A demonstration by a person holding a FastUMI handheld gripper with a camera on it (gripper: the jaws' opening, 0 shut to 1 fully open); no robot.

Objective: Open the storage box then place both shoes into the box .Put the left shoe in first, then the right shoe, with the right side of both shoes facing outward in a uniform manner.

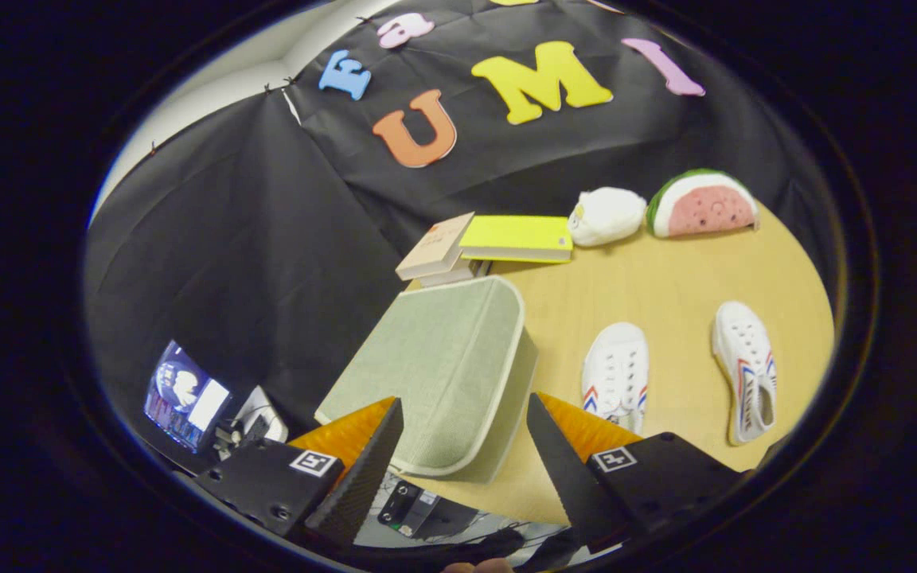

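A pale green fabric storage box (438, 370) with cream piping sits on the wooden table (649, 278), its lid down. My gripper (465, 414) hovers open above the box's near edge, a finger on each side of the near corner and nothing held. To the right of the box lie two white shoes with red and blue stripes: one (616, 376) just beyond the right finger, the other (745, 368) further right, lying on its side.
Beyond the box lie a tan book (436, 247) and a yellow book (518, 237). A white plush toy (606, 215) and a watermelon plush (701, 203) sit at the table's far side. A lit screen (184, 394) stands off the table beyond the left finger.
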